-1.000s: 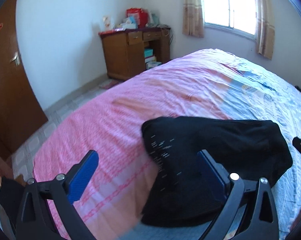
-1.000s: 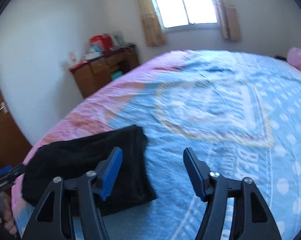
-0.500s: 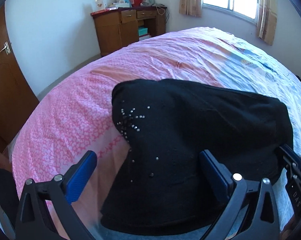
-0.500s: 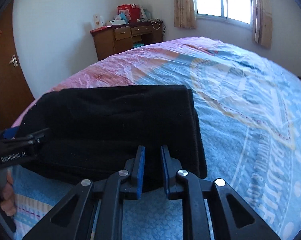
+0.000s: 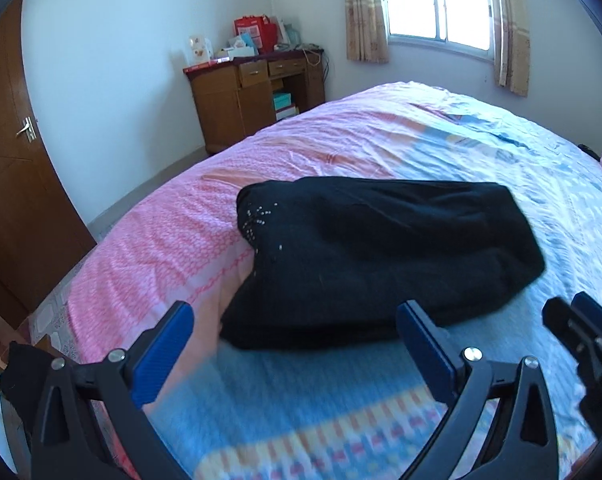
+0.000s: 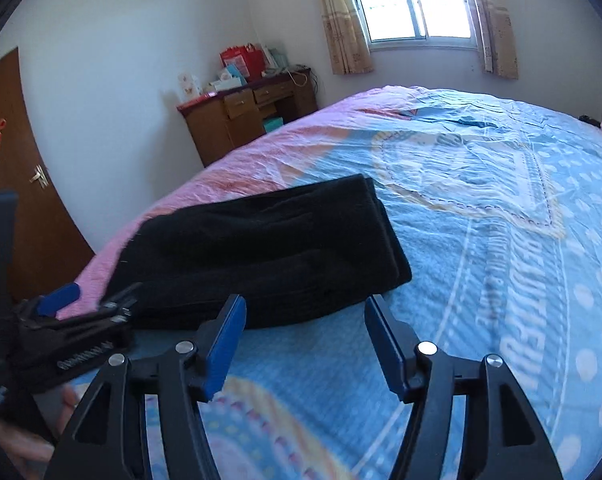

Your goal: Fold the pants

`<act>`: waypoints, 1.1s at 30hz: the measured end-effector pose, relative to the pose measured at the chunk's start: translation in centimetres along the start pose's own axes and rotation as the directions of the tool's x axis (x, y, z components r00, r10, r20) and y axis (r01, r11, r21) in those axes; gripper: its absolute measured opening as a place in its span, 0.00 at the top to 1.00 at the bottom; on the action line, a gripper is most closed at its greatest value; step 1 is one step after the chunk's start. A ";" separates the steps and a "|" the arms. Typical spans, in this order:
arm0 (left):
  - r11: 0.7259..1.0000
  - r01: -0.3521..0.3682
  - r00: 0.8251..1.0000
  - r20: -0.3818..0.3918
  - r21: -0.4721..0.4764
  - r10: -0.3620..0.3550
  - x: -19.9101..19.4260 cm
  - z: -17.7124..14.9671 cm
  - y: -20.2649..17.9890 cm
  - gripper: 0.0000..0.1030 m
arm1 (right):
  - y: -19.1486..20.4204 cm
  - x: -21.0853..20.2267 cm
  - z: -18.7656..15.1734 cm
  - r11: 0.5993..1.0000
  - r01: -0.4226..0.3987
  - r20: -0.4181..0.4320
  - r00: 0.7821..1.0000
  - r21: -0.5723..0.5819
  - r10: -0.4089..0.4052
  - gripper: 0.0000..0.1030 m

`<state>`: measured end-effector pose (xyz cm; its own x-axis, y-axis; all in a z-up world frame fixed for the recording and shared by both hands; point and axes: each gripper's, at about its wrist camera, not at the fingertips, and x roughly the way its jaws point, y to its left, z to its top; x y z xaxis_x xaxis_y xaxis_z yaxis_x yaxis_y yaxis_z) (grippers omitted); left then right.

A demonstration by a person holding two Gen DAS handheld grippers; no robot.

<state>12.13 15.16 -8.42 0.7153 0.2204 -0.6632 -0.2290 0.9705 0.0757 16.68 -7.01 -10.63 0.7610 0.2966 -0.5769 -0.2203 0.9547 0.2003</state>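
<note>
Blue pads line both tongs, and both stand apart with nothing between them. The left tongs (image 5: pixel 295 350) hover over the near edge of the bed (image 5: pixel 341 420), just before the pants. The right tongs (image 6: pixel 305 344) hang close by, also at the near edge. The black pants (image 5: pixel 381 256) lie folded on the bed near its front left corner, partly on the pink cover. Far behind stands a wooden cabinet (image 5: pixel 257 96) below the window (image 5: pixel 441 0).

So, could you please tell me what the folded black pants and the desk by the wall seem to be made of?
The folded black pants look like soft matte knit or fleece, with small shiny studs at one corner. The brown desk looks like varnished wood, with a faint sheen.
</note>
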 end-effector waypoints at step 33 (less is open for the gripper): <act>1.000 0.003 0.966 0.260 0.020 -0.008 -15.7 -3.0 1.9 0.00 | 6.7 -21.2 -2.4 0.994 0.109 0.412 0.906 -0.008 -0.096 0.21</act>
<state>-1.51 13.29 -0.06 0.8642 0.2304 -0.4472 -0.2134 0.9729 0.0889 -2.41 -6.88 0.99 0.9621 0.1669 -0.2155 -0.1412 0.9815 0.1295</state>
